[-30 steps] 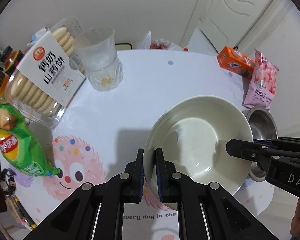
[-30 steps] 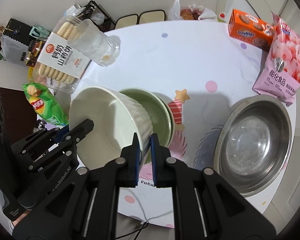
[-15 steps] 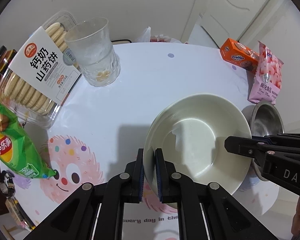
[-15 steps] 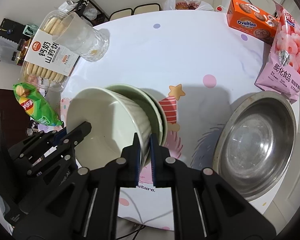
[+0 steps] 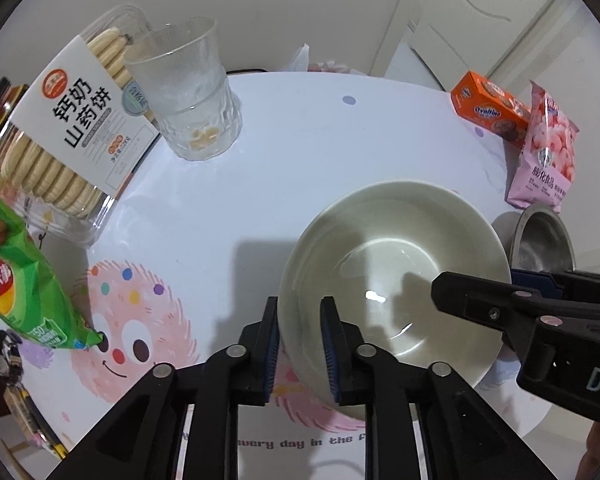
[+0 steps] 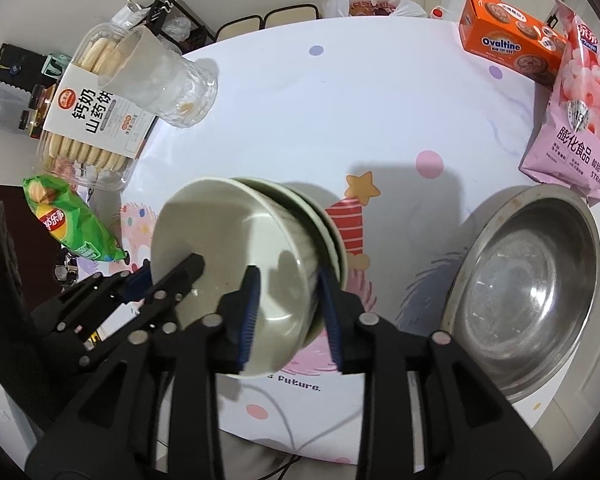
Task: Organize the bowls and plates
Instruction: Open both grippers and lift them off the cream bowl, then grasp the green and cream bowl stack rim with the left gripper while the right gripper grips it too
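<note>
Cream bowl [image 6: 236,256] sitting nested, a bit tilted, in a greenish bowl [image 6: 320,216] on the counter [image 5: 300,152], between both claws. Left claw [image 5: 300,344] just been opening, pads straddling the near rim with a gap, not pinching. Right claw [image 6: 288,316] also just been opening, astride the opposite rim, loose. Steel bowl [image 6: 532,280] off to the right; glass cup [image 5: 188,92] and biscuit box [image 5: 60,136] further back.

A cream bowl [image 6: 236,256] sits upright, nested in a pale green bowl [image 6: 324,224] on the table.
</note>
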A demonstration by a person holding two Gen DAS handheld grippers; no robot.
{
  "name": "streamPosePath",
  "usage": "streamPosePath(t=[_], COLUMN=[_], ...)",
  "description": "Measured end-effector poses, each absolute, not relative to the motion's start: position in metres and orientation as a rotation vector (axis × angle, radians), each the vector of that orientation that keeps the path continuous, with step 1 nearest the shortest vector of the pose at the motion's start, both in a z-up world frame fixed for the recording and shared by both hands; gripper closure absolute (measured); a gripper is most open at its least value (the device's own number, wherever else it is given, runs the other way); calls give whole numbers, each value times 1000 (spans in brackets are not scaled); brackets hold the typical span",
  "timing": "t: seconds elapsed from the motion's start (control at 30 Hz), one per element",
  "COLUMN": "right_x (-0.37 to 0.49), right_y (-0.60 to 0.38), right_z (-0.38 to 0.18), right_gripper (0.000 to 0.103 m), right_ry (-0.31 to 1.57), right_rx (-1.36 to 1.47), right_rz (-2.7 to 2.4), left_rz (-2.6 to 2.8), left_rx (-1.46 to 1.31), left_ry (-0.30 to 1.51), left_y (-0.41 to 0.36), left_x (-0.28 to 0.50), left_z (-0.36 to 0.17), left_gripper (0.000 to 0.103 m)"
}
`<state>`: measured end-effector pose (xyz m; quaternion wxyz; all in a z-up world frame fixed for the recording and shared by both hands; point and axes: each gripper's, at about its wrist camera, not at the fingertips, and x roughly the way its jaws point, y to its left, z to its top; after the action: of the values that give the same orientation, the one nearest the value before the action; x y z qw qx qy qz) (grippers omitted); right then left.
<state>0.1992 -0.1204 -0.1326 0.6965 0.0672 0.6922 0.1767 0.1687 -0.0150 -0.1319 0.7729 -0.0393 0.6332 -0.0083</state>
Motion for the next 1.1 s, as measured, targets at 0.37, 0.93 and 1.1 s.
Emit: streamPosePath(t=[0.37,0.93,1.1], right_x=[194,149,133], right_y=[-127,-159,-161], right_z=[-103,-86,-81], right_gripper=[26,0,0], right_ry=[1480,1445,1422], right_rx=[202,325,376], right_rz=[378,244,196], left_rz=[-7,-34,-78], left_rx=[-183,-98,-77], left_ry=[1313,1274,1280], left_y=[5,4,5], left_x=[157,125,117], left_z=[-108,-79,-76], left_gripper=[25,0,0])
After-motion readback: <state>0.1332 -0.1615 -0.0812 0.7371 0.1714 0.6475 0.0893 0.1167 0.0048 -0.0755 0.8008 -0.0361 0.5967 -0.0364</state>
